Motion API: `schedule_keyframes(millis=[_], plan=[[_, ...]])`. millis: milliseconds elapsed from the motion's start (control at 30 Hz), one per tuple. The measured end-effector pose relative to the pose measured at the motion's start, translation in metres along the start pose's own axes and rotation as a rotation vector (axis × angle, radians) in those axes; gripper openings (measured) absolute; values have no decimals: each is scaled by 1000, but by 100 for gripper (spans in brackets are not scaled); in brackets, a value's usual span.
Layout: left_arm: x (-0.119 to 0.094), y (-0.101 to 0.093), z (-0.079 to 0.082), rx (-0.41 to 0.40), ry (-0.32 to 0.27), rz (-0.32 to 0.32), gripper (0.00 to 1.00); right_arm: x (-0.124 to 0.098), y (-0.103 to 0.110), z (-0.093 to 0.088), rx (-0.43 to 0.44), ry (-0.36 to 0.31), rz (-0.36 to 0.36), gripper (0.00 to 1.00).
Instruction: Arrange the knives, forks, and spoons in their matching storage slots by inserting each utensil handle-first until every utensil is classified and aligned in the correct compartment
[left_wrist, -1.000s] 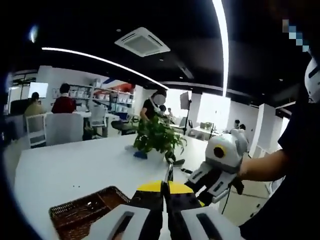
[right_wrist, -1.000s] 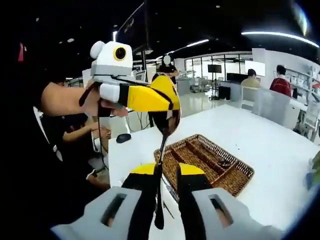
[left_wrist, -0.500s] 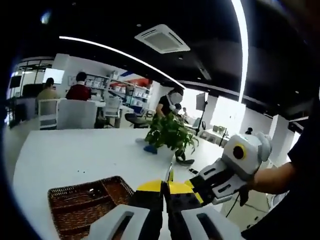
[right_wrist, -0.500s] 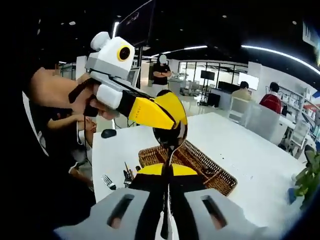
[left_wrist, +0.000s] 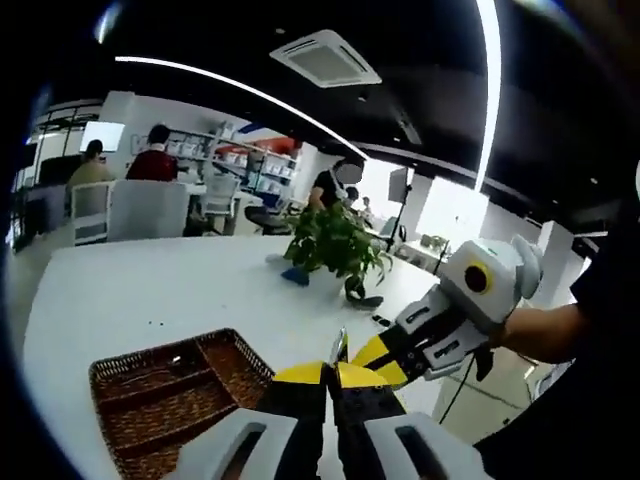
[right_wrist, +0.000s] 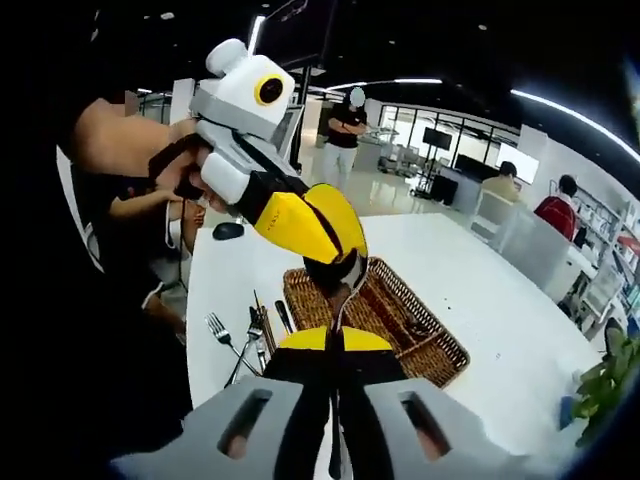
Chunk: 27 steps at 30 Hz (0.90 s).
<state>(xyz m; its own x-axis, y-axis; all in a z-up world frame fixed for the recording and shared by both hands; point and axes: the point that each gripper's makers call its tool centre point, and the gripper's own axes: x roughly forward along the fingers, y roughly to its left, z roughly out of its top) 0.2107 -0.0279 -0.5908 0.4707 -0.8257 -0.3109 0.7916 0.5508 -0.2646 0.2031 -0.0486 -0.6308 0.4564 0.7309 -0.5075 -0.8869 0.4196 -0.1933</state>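
Long ceiling light strips (left_wrist: 488, 95) glare white above me against a dark ceiling; the white surface (left_wrist: 150, 290) is bright, and the fisheye edges bend and blur.

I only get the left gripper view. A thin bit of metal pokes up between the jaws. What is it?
Observer: A spoon. In the right gripper view, the left gripper pinches its bowl end.
Operator: Is the other gripper holding it too?
Observer: Yes. The right gripper is shut on the handle, which runs down between its jaws.
Operator: Anything not yet sorted?
Observer: Forks lie on the table beside the basket.
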Motion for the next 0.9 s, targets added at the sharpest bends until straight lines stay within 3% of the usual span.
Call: schedule_keyframes(millis=[133, 200, 400, 500, 600, 633, 800, 900], plan=[[-8, 0, -2, 55, 3, 7, 2, -1, 1, -2, -11, 19, 10, 0], [-15, -1, -2, 50, 3, -2, 6, -2, 0, -3, -16, 31, 13, 0], [-38, 16, -3, 94, -12, 62, 24, -8, -6, -5, -16, 55, 8, 0], [-51, 25, -2, 120, -26, 88, 39, -9, -8, -6, -29, 67, -6, 0], [-65, 37, -2, 139, -28, 118, 69, -8, -9, -2, -35, 81, -20, 0], [-68, 39, -3, 142, -26, 122, 74, -6, -9, -1, -38, 88, -24, 0], [-91, 56, -11, 217, 17, 145, 97, -2, -7, 3, -69, 125, -37, 0], [-105, 64, -13, 213, 24, 130, 100, 1, -6, 9, -71, 141, -39, 0]])
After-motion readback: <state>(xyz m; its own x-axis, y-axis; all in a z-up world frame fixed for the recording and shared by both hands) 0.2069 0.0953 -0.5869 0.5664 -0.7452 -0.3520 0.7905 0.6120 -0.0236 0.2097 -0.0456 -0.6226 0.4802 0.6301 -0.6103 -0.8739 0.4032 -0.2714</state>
